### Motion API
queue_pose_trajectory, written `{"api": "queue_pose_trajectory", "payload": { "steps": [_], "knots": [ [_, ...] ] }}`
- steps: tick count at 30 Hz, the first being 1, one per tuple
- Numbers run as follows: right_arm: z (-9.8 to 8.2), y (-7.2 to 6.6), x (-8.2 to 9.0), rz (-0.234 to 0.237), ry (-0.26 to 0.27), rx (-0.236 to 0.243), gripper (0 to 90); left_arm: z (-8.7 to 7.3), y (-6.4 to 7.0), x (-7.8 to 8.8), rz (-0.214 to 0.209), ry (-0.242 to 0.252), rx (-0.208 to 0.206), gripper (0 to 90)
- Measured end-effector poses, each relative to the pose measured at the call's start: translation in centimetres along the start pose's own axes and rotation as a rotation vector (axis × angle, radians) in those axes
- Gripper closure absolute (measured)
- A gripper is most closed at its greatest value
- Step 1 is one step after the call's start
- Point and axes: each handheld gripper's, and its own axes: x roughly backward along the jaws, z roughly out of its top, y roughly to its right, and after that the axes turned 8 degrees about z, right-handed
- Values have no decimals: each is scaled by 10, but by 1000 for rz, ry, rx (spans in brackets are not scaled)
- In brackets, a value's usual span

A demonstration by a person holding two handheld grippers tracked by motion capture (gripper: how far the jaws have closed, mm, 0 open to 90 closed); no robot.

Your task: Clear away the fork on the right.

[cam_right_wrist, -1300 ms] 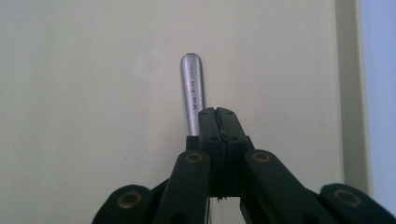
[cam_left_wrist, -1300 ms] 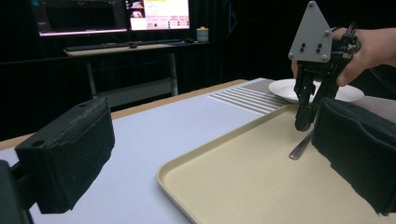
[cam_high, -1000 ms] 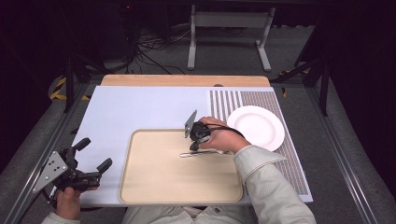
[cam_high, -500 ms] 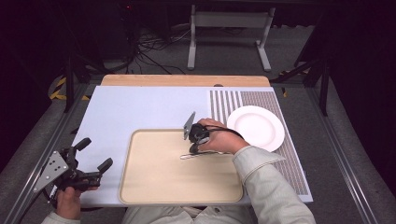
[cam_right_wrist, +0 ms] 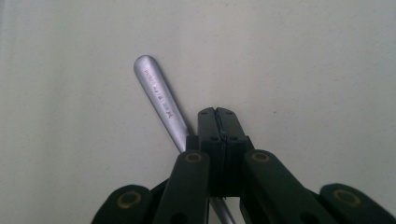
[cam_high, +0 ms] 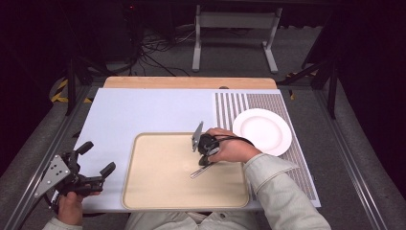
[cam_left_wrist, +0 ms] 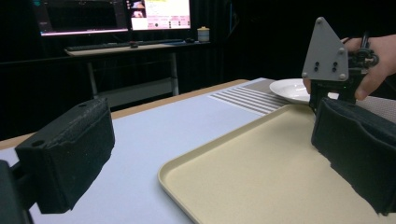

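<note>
Currently catalogued: one metal utensil handle (cam_right_wrist: 159,100), slim, brushed silver, rounded at its end, with small stamped lettering along its length; the working end is hidden under the gripper, so spoon or fork cannot be told. It lies on the beige tray (cam_high: 158,191), right of centre in the high view, where it shows as a thin bright bar (cam_high: 201,170) slanting toward the lower left below the right gripper (cam_high: 207,162). That gripper points down at the tray, jaws pressed fully together; in the right gripper view the handle passes just left of and beneath the closed pads, so it appears pinched against the side or merely pressed, not squarely clamped. Risk, as a judgement: a lift from this hold could let the smooth, thin metal slip or pivot out and clatter onto the tray, since the flat handle offers little purchase. The left gripper (cam_high: 95,163), lower left of the high view, rests off the tray on the pale mat (cam_high: 143,110), jaws wide and empty. White plate (cam_high: 262,130), upper right, bare.
</note>
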Motion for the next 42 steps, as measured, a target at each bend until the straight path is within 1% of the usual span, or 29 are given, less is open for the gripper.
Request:
{"api": "queue_pose_trajectory", "payload": {
  "steps": [4, 6, 9, 16, 25, 31, 37, 42],
  "knots": [
    [-6, -8, 1, 23, -16, 4, 900, 0, 0, 0, -2, 0, -1, 2],
    [-7, -10, 1, 24, -19, 7, 900, 0, 0, 0, -2, -2, -1, 2],
    [-11, -14, 1, 39, -20, 4, 900, 0, 0, 0, -1, 1, -1, 2],
    [-22, -22, 3, 57, -23, -2, 900, 0, 0, 0, -2, -1, -1, 2],
    [-37, -29, 7, 63, -22, -24, 900, 0, 1, -1, -2, -3, -1, 2],
    [-47, -33, 9, 67, -8, -39, 900, 0, 1, -1, 0, -1, -2, 2],
    [-52, -34, 11, 67, -2, -51, 900, 0, 1, -2, -1, -2, -2, 2],
    [-56, -35, 11, 66, 9, -51, 900, 0, 1, -1, 0, -2, 0, 2]
  ]
}}
